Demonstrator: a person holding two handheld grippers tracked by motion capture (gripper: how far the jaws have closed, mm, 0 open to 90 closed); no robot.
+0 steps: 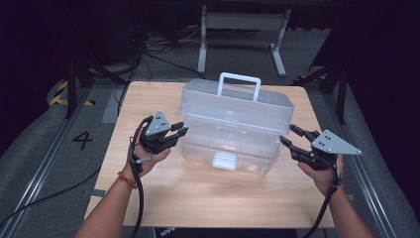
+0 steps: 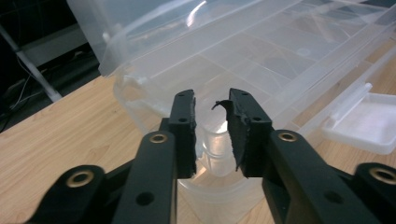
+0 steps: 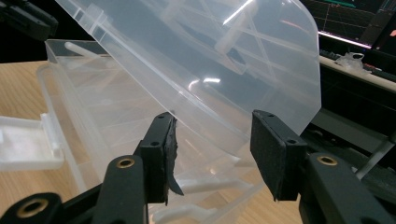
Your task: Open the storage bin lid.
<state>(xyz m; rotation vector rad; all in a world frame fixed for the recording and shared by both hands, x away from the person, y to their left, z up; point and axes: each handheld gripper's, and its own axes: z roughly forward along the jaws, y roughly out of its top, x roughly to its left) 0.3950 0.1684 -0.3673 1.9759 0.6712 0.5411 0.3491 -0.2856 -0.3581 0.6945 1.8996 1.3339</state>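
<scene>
Jaws' contact with clear box (image 1: 233, 126) hard to judge

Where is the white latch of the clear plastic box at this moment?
In the high view the white latch hangs open at the middle of the front wall of the clear plastic box, low near the wooden table.

One clear plastic box (image 1: 233, 129) between the jaws, one white handle (image 1: 239, 85) on it, two grippers, one table (image 1: 208, 193).
</scene>
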